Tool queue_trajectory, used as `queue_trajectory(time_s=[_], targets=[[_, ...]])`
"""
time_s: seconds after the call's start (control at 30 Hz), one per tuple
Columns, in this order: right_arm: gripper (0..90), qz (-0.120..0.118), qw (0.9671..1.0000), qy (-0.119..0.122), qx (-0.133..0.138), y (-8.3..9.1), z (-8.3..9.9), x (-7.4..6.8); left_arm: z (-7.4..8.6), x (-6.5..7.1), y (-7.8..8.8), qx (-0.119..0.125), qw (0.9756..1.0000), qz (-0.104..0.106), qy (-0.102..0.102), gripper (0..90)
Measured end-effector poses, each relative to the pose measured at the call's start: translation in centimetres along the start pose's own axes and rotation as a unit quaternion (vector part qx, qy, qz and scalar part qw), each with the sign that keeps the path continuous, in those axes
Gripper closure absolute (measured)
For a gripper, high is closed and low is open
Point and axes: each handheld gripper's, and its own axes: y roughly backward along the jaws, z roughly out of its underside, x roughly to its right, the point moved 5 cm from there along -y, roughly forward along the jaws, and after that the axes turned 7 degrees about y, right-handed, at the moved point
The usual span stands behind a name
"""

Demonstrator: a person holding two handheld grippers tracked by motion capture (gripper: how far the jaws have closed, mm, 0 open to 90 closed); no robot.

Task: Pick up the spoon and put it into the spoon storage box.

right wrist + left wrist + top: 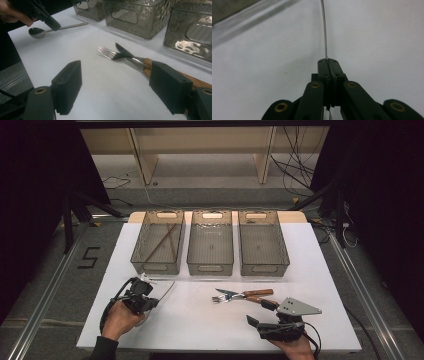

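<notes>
High view: two hand-held grippers sit at the near bench edge. The left hand-held gripper pinches one spoon; beyond stand three bins.

Left gripper view: its jaws are pressed together on the spoon's thin handle.

Right gripper view: the right hand-held gripper is spread, with one fork and one knife just ahead.

The spoon runs off the top edge — its bowl unseen.
</notes>
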Motion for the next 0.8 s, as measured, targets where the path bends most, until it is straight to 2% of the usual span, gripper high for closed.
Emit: queue_trajectory(time_s=[0.13,0.27,0.43,0.7,0.8], targets=[[26.8,0.000,1.0000,-0.001,0.000,0.0,0.0,0.0,-0.1,0.2,0.0,-0.001,1.0000,-0.007,-0.006,89.4],[26.8,0.000,1.0000,0.000,0.001,0.1,0.0,0.1,-0.1,0.3,0.3,-0.001,1.0000,-0.003,-0.009,89.5],[26.7,0.001,1.0000,-0.003,0.002,0.1,-0.1,0.1,-0.5,0.4,1.5,0.013,0.9998,0.001,-0.012,89.5],[26.7,0.001,1.0000,-0.004,0.003,0.1,-0.1,0.1,-2.0,1.3,3.5,0.047,0.9979,0.042,-0.014,89.5],[26.8,0.000,1.0000,-0.003,0.005,0.2,-0.1,0.1,-2.8,1.6,4.0,0.055,0.9971,0.049,-0.020,89.4]])
